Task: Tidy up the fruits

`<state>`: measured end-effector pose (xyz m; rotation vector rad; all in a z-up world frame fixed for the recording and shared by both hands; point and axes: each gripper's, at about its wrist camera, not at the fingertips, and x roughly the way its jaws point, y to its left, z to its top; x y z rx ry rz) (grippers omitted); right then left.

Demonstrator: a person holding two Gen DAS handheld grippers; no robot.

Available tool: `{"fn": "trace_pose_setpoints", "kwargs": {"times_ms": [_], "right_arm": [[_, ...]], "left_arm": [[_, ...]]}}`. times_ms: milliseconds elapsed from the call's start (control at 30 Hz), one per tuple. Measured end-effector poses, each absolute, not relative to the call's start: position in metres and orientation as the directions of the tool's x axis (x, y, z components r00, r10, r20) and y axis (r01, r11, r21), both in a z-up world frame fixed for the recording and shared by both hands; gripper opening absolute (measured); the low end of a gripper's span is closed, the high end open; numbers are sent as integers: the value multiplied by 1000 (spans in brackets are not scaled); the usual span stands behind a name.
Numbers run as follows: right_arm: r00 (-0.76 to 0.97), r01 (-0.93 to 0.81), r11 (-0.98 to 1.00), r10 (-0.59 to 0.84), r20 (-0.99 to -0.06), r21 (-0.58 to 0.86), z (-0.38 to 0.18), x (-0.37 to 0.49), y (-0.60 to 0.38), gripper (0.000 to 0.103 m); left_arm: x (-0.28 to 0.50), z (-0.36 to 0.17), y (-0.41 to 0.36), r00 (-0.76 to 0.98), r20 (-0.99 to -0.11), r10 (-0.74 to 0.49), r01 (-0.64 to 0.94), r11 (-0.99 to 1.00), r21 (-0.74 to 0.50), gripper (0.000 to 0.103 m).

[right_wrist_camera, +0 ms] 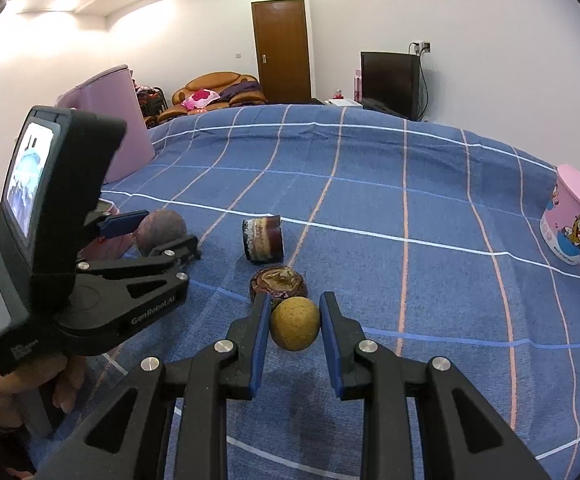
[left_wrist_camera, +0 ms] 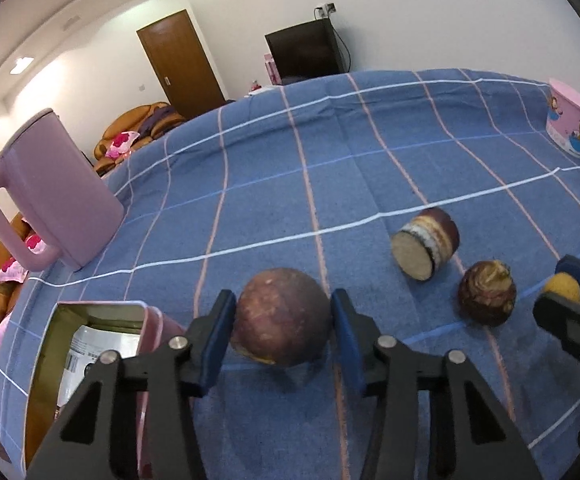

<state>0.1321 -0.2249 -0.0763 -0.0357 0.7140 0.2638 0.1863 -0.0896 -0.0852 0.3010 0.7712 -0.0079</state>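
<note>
Left wrist view: the left gripper [left_wrist_camera: 283,338] is set around a large round purple fruit [left_wrist_camera: 281,316], both blue fingers [left_wrist_camera: 217,336] pressed against its sides, so the fruit is judged to be grasped while resting on the blue checked bedspread [left_wrist_camera: 330,160]. Right wrist view: the right gripper [right_wrist_camera: 294,330] is placed around a small yellow fruit [right_wrist_camera: 294,329]; the fingers lie just beside its flanks, and full contact cannot be confirmed. A brown fruit [right_wrist_camera: 278,283] sits directly beyond the fingertips, touching or nearly touching the yellow fruit. A cut cylindrical piece [right_wrist_camera: 262,239] lies further ahead. An open pink box [left_wrist_camera: 89,360] is located beside the left finger.

Risk is judged as follows: both fruits are round, so slippage from the flat pads is possible if lifted off-centre. The brown fruit may be knocked and rolled when the yellow fruit is raised.
</note>
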Motion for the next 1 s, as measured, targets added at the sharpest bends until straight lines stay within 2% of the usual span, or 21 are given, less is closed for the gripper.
{"fn": "trace_pose_setpoints", "kwargs": {"times_ms": [300,433,1000], "right_arm": [[755,-270,962,242,-609,48,-69,120,-224,27],[764,-277,960,248,-596,43,-66,117,-222,27],[812,-295,954,273,-515,40,-57,103,-224,27]], "left_arm": [[160,-76,-87,730,-682,-55,176,978,109,50],[148,-70,-89,755,-650,-86,186,979,87,50],[124,-56,-82,835,-544,-87,148,987,69,50]]}}
